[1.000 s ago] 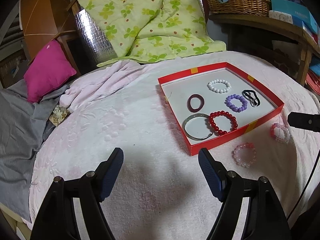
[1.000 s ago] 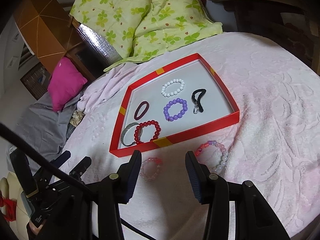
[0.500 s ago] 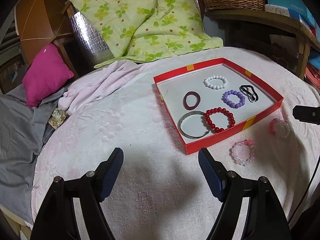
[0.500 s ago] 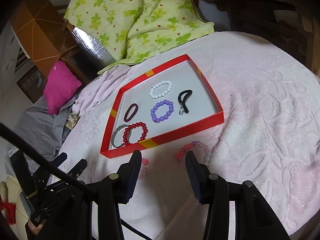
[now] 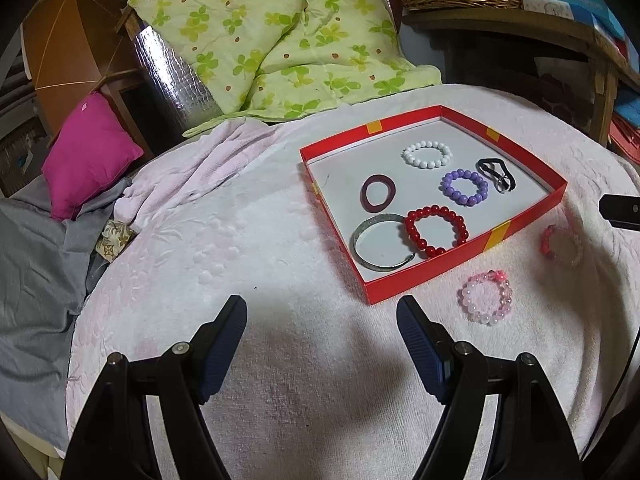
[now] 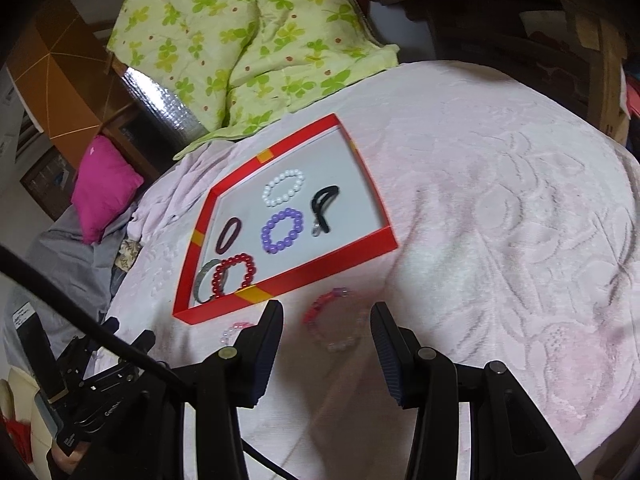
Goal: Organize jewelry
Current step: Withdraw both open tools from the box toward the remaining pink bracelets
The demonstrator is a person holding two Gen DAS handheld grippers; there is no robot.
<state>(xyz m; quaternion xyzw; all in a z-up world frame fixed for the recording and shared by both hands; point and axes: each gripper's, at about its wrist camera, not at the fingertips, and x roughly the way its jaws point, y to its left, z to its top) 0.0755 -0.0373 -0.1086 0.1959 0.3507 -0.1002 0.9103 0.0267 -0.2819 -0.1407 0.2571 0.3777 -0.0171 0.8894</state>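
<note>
Just beyond my right gripper point(image 6: 326, 316), on the pale pink blanket point(image 6: 500, 220), lies the pink-and-red bead bracelet point(image 6: 334, 326); through the right wrist camera it sits in the gap between the two fingertips, a little farther out than their tips and not touching either one. The picture is smeared there, so I cannot make out its beads clearly. The jaws stand partly open with nothing held between them. A second, paler pink bracelet point(image 6: 234, 330) lies to the left of that gripper's left finger, half hidden behind it, close to the near wall of the red tray point(image 6: 280, 286).

My left gripper point(image 5: 322, 322) hangs over bare blanket, jaws wide and empty, well to the near left of the tray point(image 5: 400, 284). From that camera the pale pink bracelet point(image 5: 486, 298) lies on the blanket right of its right finger, and the pink-and-red one point(image 5: 560, 245) farther right, both just outside the tray's near wall.

Inside the tray I see a white bead bracelet point(image 5: 427, 154), a purple bead bracelet point(image 5: 464, 187), a black hair tie point(image 5: 496, 170), a dark maroon ring point(image 5: 378, 193), a red bead bracelet point(image 5: 435, 231) and a grey bangle point(image 5: 380, 246) overlapping it.

Compared with a second ago, the pink-and-red bracelet has slid from right of my right gripper's right finger to between the fingertips; the opening of both jaws is unchanged, and the left view has barely shifted.
</note>
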